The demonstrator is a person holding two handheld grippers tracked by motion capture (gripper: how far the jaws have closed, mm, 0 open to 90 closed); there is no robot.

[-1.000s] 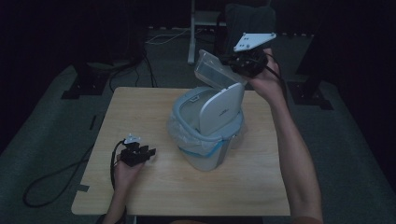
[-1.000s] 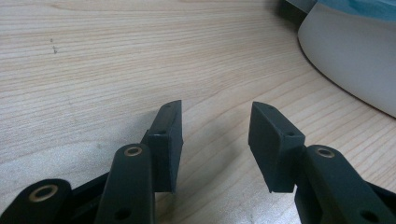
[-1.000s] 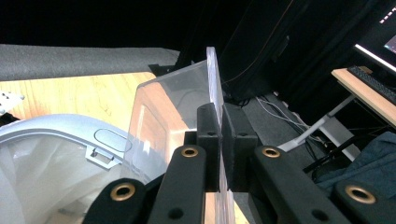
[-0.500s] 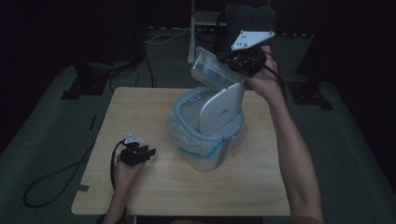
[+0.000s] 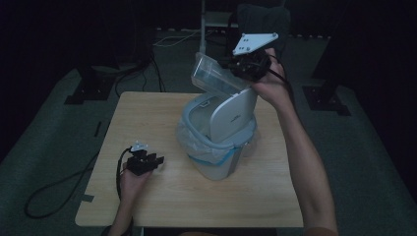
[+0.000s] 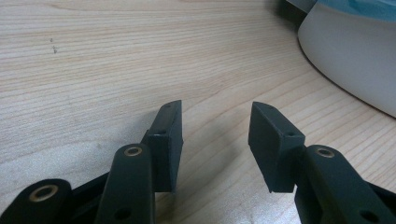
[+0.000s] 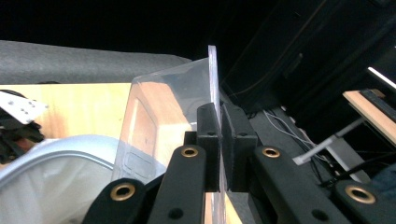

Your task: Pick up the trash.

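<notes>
My right gripper [image 5: 235,65] pinches a clear plastic container [image 5: 211,74] tipped over the lined bin [image 5: 216,142], emptying seemingly underway, while my left gripper [image 5: 147,162] rests open on the counter [image 5: 147,113].

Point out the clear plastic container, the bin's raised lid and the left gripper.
clear plastic container [image 5: 209,73], high view, its side wall
raised lid [image 5: 231,115], high view, its face
left gripper [image 5: 156,160], high view, between its fingertips
</notes>
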